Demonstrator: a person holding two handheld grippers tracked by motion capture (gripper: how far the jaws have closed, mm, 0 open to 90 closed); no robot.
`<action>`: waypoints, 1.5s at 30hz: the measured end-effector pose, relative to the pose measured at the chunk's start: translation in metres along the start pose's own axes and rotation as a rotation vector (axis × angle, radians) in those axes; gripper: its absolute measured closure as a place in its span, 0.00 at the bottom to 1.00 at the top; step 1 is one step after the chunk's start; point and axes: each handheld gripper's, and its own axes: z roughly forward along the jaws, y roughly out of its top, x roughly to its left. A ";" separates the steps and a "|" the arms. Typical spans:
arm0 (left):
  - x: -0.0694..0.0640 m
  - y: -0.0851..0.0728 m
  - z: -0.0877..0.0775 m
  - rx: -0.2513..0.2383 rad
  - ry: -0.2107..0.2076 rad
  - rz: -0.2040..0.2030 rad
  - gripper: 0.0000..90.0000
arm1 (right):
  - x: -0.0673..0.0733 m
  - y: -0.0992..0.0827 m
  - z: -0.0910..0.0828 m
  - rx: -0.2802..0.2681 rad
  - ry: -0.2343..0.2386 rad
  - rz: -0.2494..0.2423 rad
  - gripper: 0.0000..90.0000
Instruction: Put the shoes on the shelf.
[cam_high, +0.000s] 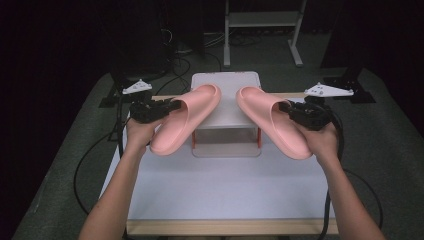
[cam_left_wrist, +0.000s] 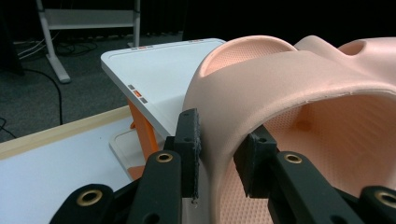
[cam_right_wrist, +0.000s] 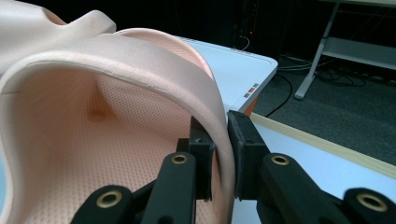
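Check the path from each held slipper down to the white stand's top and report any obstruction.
Nothing visible blocks either path. The left gripper holds the left slipper and the right gripper holds the right slipper, both by the strap. The white stand between them has a bare top.

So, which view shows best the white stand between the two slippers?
The high view: there the stand shows whole, its white top and orange legs, between both slippers. The left gripper view shows one corner and an orange leg beside the slipper; the right gripper view shows just a corner of its top.
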 end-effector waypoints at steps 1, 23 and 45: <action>0.000 0.001 0.002 0.002 0.003 0.001 0.80 | 0.000 0.000 0.001 0.002 -0.002 -0.001 0.89; 0.008 0.020 0.034 0.025 0.042 -0.013 0.80 | -0.012 0.010 0.026 0.020 -0.025 0.024 0.89; 0.018 0.029 0.052 0.028 0.057 -0.038 0.80 | -0.017 0.019 0.050 0.029 -0.047 0.061 0.89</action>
